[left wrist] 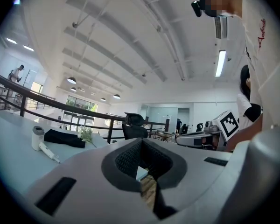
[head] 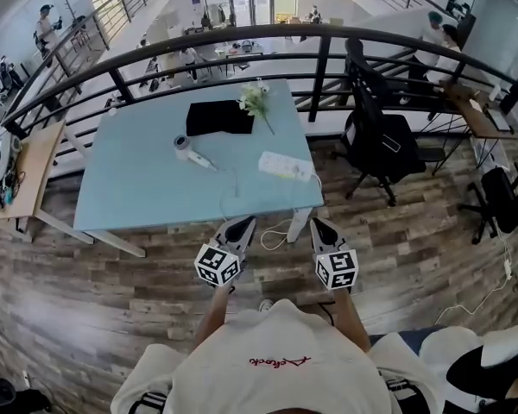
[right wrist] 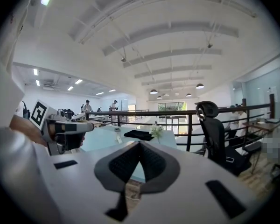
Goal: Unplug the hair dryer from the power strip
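Note:
A white hair dryer [head: 190,149] lies on the light blue table [head: 129,188], its cord running to a white power strip [head: 286,166] near the table's right front corner. The dryer [left wrist: 39,140] also shows at the left of the left gripper view, and far off in the right gripper view [right wrist: 117,136]. My left gripper [head: 241,224] and right gripper [head: 319,226] hover side by side just in front of the table's near edge, both shut and empty, well short of the strip. In its own view the right gripper [right wrist: 139,144] has its jaws together.
A black cloth [head: 219,117] and a small flower sprig [head: 255,100] lie at the table's far side. A black railing [head: 319,67] runs behind the table. Black office chairs [head: 378,141] stand to the right. A white cable [head: 276,231] hangs below the table front.

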A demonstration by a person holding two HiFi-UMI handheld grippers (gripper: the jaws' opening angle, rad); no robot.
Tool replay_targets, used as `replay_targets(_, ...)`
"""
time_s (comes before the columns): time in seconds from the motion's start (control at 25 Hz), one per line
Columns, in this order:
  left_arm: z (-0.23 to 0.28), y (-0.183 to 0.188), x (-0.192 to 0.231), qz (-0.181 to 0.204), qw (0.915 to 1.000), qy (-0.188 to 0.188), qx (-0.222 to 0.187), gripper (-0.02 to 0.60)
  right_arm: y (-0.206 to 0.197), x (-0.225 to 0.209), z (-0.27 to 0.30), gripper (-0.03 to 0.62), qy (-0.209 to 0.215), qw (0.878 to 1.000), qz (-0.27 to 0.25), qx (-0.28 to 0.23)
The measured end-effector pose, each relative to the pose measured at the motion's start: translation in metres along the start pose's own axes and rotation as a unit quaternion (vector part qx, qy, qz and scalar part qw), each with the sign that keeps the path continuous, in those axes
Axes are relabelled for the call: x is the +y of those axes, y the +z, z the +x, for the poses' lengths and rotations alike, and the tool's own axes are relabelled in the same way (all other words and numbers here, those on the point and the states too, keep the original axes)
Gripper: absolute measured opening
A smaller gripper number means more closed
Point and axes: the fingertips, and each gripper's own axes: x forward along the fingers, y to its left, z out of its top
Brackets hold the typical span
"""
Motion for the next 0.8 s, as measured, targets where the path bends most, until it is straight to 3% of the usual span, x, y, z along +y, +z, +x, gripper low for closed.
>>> replay_targets(0.24,0.004,0.002,0.021,0.002,1.0000,-0.008,0.001,0.008,-0.001,0.008,0.015,0.017,-0.004,1.000,0.001,-0.001)
replay_targets(0.8,0.012,-0.015,0.011,-0.005,0.9994,-0.031,0.016,0.008,-0.019,0.004,0.006,0.017,-0.022,1.000,0.010,0.012)
